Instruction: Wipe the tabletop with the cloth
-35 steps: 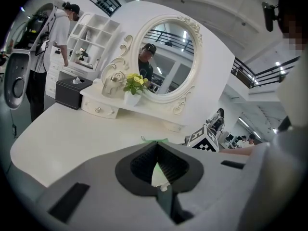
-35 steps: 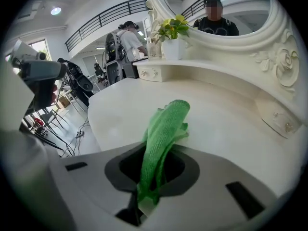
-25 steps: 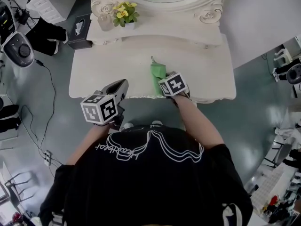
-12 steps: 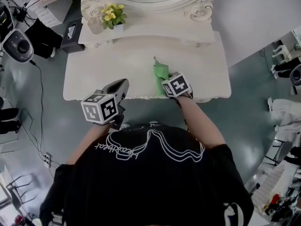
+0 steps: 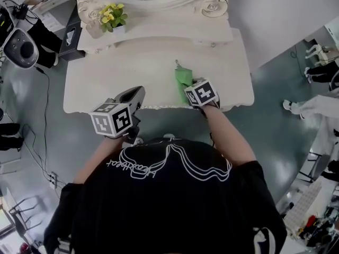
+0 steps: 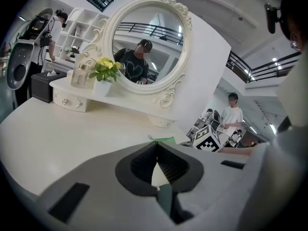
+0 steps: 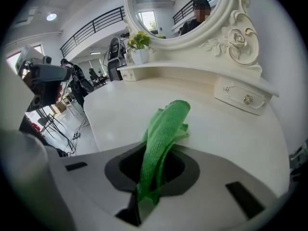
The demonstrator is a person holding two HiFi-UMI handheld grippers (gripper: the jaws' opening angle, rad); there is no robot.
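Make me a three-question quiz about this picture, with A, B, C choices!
1. Where do the yellow flowers stand?
A. on the floor
B. on the raised shelf below the mirror
C. at the table's front edge

2. What colour is the cloth?
A. green
B. red
C. blue

3. What is the right tool doing?
A. standing open with nothing in it
B. gripping the flowers
C. clamped shut on the cloth

Answers:
1 B: the head view shows the flowers up on the shelf at the back left.
2 A: the cloth is bright green in both the head view and the right gripper view.
3 C: the right gripper view shows the cloth pinched between the jaws, its free end draped onto the tabletop.
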